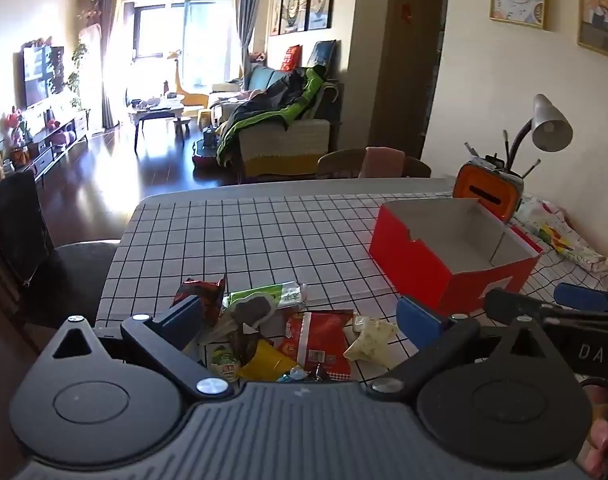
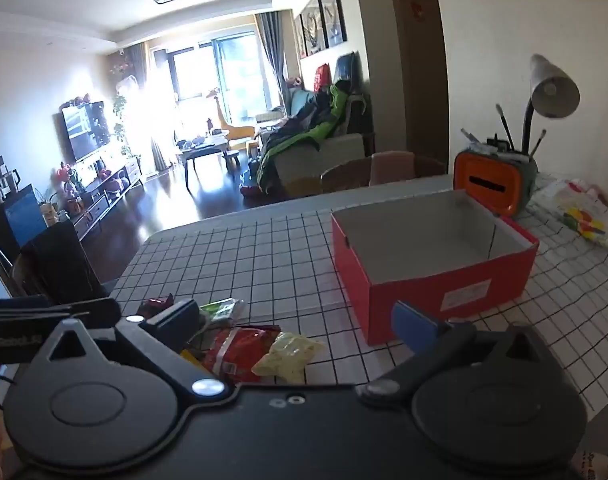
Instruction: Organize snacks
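Snacks sit in a loose heap at the near edge of the grid-pattern tablecloth [image 1: 264, 232], right under both tools. Nearest pieces: yellow wrapper [image 1: 266, 362], red packet [image 1: 317, 340] and crumpled pale-yellow bag [image 1: 369, 336]; a bit farther, green-and-white packet [image 1: 264, 294] and dark red foil wrapper [image 1: 202, 288].

Left gripper [image 1: 304, 312] hovers over the heap, tilted down, jaws spread wide, nothing between the pads. Right gripper [image 2: 300, 320] sits beside it, tilted the same way, jaws also wide apart and empty; red packet and pale bag lie just below its gap. Neither tool touches a snack, as far as I can tell.

Past the heap, to the right, red box [image 2: 423, 292] stands open-topped with a white inside, no snacks in the part that shows. Behind it, orange holder [image 2: 489, 186] with pens, and grey desk lamp [image 2: 551, 88].

Step read: very start, 0 snacks boxed, first pick not yet made. Next move likely calls for lowering 1 gripper onto a single packet, probably the pale bag or red packet, closing on a crinkled edge without dragging neighbours, then carrying it right and dropping it into the box.
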`<state>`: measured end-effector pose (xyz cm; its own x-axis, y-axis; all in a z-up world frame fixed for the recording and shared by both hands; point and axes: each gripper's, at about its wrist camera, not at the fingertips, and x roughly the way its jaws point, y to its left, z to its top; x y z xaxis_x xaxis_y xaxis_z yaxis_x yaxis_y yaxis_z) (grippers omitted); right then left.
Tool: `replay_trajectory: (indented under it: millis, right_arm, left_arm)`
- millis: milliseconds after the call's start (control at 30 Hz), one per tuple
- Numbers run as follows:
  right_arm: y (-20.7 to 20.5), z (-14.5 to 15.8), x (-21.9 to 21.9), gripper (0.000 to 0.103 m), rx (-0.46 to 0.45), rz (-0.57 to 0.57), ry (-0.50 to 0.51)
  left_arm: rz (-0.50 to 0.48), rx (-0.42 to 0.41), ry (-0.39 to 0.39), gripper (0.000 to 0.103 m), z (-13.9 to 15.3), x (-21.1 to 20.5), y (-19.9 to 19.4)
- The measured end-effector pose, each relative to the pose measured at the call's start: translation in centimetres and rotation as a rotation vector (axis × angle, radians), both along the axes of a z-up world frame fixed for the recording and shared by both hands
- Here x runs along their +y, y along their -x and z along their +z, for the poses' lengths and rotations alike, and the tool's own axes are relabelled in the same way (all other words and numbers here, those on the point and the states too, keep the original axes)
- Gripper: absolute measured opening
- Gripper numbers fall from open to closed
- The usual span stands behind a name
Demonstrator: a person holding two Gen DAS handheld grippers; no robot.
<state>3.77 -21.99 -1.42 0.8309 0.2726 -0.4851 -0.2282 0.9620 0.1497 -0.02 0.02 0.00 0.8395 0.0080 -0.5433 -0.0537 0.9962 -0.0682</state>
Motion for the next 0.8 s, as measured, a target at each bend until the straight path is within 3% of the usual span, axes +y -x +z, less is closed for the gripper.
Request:
replay_trajectory:
  millis: [133, 200, 500, 800]
  right_arm:
    - [-0.2, 0.4, 0.3, 0.103, -0.024, 0.037, 0.038]
    - [1.8, 0.8, 1.9, 0.103, -0.103, 0.019, 0.098]
    - [1.6, 0.8, 1.1, 0.103, -0.048, -0.019, 0.065]
    - [1.5, 0.9, 1.3, 0.103, -0.029, -0.016, 0.104]
  left_arm:
    - [0.012, 0.012, 0.011, 0.103, 0.1, 0.3, -0.2]
    - [-0.004, -0.005, -0.001, 0.103, 0.2, 0.0, 0.3]
    - [0.0, 0.017, 0.013, 0.103, 0.4, 0.3, 0.4]
    - [-0.002, 0.025, 0.013, 0.103, 0.4, 0.1, 0.8]
